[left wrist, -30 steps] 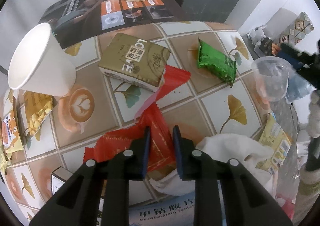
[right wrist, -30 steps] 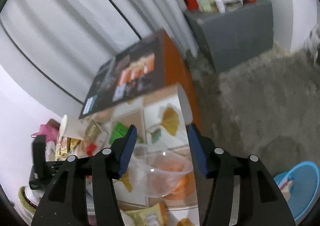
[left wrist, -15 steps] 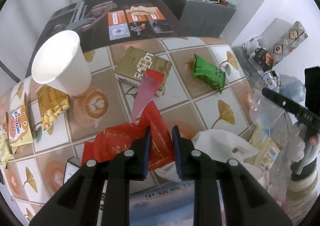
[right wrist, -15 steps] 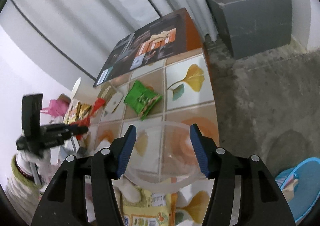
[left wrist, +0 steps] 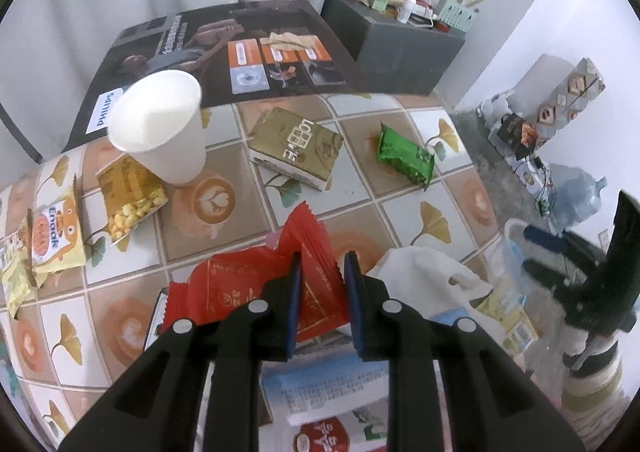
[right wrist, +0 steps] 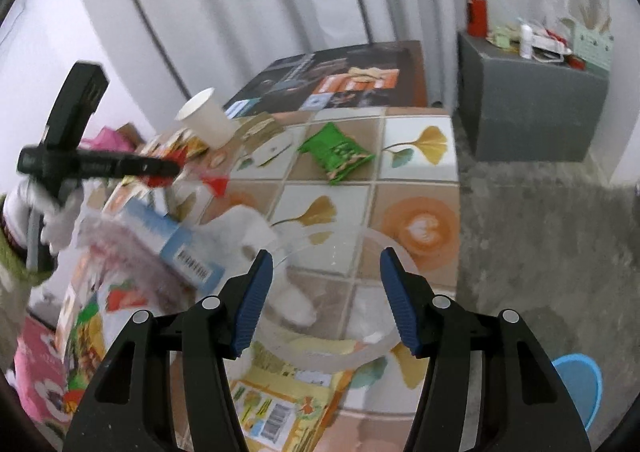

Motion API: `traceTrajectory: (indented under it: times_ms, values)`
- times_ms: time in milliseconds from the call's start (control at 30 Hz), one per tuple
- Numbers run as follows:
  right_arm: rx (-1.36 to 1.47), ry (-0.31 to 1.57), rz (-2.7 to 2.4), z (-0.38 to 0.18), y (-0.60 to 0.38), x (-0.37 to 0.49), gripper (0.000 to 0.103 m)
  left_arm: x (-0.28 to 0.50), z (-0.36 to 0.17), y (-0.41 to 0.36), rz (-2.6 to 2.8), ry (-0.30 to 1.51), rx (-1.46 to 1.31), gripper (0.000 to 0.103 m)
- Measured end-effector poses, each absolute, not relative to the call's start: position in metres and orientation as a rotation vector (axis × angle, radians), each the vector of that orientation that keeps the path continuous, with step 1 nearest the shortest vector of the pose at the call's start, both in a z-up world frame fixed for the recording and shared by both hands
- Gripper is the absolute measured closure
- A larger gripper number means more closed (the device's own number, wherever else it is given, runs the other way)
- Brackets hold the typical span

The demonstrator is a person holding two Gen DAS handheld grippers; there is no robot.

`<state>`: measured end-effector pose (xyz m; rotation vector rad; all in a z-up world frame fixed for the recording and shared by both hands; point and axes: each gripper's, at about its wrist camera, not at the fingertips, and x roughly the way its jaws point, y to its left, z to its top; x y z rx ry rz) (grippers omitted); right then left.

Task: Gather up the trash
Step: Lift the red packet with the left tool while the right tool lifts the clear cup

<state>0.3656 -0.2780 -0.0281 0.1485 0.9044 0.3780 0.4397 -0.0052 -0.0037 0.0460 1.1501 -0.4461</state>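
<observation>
Tiled table (left wrist: 404,208): red wrapper (left wrist: 316,284) pinched in left gripper (left wrist: 322,272), lifted.

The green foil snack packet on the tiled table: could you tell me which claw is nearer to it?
Hard to tell. The left claw holds a red wrapper mid-table; the right claw holds a clear plastic cup at the edge beyond the green foil snack packet.
</observation>
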Motion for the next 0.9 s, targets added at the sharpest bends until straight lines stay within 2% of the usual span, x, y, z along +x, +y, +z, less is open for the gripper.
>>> traceTrajectory:
  times_ms: [500, 700, 800, 867, 900]
  values:
    - [0.151, 0.886, 0.504, -0.02, -0.271, 0.327, 0.049, 0.407, 0.026, 0.014, -0.463, 1.096, 0.029, 0.083]
    - [-0.006, 0.888, 0.473, -0.019, -0.252, 0.317, 0.051, 0.397, 0.033, 0.014, -0.474, 1.081, 0.024, 0.083]
    - [-0.09, 0.899, 0.432, -0.025, -0.244, 0.317, 0.071, 0.389, 0.038, 0.014, -0.479, 1.071, 0.021, 0.083]
    - [-0.082, 0.915, 0.419, -0.029, -0.246, 0.321, 0.091, 0.385, 0.041, 0.013, -0.482, 1.065, 0.021, 0.083]
    - [-0.06, 0.917, 0.414, -0.031, -0.25, 0.324, 0.093, 0.381, 0.044, 0.012, -0.485, 1.06, 0.022, 0.083]
